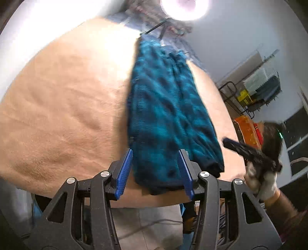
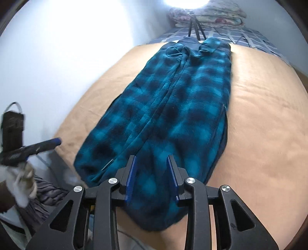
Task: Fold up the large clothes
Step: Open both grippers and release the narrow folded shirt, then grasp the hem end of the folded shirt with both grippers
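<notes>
A teal and dark-blue checked fleece garment (image 2: pixel 173 107) lies lengthwise on a tan blanket (image 2: pixel 259 119), folded into a long narrow strip. It also shows in the left wrist view (image 1: pixel 169 107). My left gripper (image 1: pixel 156 165) is open and empty, hovering over the garment's near end by the bed edge. My right gripper (image 2: pixel 152 171) is open and empty, its blue pads straddling the garment's near end from above. The right gripper also appears blurred at the right of the left wrist view (image 1: pixel 250 152), and the left gripper at the left of the right wrist view (image 2: pixel 32 148).
The tan blanket (image 1: pixel 63 107) covers a bed with a blue checked sheet (image 2: pixel 240 36) and folded quilts (image 2: pixel 207 17) at the far end. A black tripod's legs (image 2: pixel 194 28) stand there. A white wall is on the left; a cart (image 1: pixel 258 90) and orange cloth (image 1: pixel 246 128) are on the right.
</notes>
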`<move>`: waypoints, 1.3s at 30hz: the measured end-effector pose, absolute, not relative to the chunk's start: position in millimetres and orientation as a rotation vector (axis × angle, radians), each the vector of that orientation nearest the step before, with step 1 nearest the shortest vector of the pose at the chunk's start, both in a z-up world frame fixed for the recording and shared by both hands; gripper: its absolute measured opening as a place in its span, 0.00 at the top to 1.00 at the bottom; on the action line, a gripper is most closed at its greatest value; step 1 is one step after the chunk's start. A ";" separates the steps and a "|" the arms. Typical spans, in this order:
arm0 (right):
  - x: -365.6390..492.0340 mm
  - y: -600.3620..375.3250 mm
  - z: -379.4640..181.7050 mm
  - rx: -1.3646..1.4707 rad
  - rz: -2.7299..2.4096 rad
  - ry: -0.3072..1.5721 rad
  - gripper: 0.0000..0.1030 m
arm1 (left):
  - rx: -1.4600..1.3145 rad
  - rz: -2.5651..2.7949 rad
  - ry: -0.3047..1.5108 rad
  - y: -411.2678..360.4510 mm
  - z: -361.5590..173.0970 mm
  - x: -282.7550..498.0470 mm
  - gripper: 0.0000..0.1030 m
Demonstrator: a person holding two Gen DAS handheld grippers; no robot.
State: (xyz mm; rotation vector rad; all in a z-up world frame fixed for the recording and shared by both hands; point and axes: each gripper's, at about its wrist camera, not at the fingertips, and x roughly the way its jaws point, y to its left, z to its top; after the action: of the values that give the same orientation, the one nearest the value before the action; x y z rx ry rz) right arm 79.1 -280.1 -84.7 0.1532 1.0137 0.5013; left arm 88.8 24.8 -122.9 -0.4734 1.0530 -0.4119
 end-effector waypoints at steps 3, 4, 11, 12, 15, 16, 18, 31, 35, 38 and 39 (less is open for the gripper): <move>72.0 -263.6 -90.7 0.133 0.559 1.023 0.71 | -0.542 -0.406 1.104 29.4 -141.2 102.1 0.53; 66.7 -254.4 -94.8 0.098 0.584 1.030 0.71 | -0.557 -0.406 1.118 30.2 -146.2 102.1 0.53; 39.8 -214.0 -141.9 -0.192 0.629 1.122 0.71 | -0.546 -0.412 1.198 15.9 -169.1 111.6 0.53; 38.3 -213.7 -139.3 -0.196 0.630 1.118 0.71 | -0.538 -0.417 1.211 13.3 -171.3 113.5 0.53; 38.3 -227.6 -120.8 -0.090 0.666 1.112 0.71 | -0.550 -0.428 1.244 10.6 -180.3 117.8 0.53; 38.3 -235.2 -113.5 -0.041 0.679 1.100 0.70 | -0.555 -0.426 1.249 11.0 -183.0 119.2 0.53; 41.5 -258.4 -100.0 0.091 0.687 1.072 0.62 | -0.585 -0.429 1.259 14.7 -187.4 118.5 0.53; 79.5 -342.6 -168.2 0.628 0.538 1.222 0.43 | -0.685 -0.545 1.336 4.5 -209.0 112.9 0.53; 83.5 -331.3 -183.6 0.680 0.607 1.253 0.43 | -0.656 -0.571 1.343 -3.7 -210.1 111.8 0.66; 87.2 -326.3 -184.2 0.689 0.647 1.247 0.53 | -0.671 -0.582 1.342 -3.6 -210.1 112.0 0.81; 88.2 -324.0 -185.2 0.690 0.664 1.261 0.60 | -0.664 -0.583 1.337 -4.3 -208.8 111.3 0.83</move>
State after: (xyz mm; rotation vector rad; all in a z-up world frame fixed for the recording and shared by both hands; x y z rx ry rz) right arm 88.2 -324.0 -185.2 0.6904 1.2607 0.6641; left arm 111.3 -4.3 -208.8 -0.6636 1.3366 -0.5827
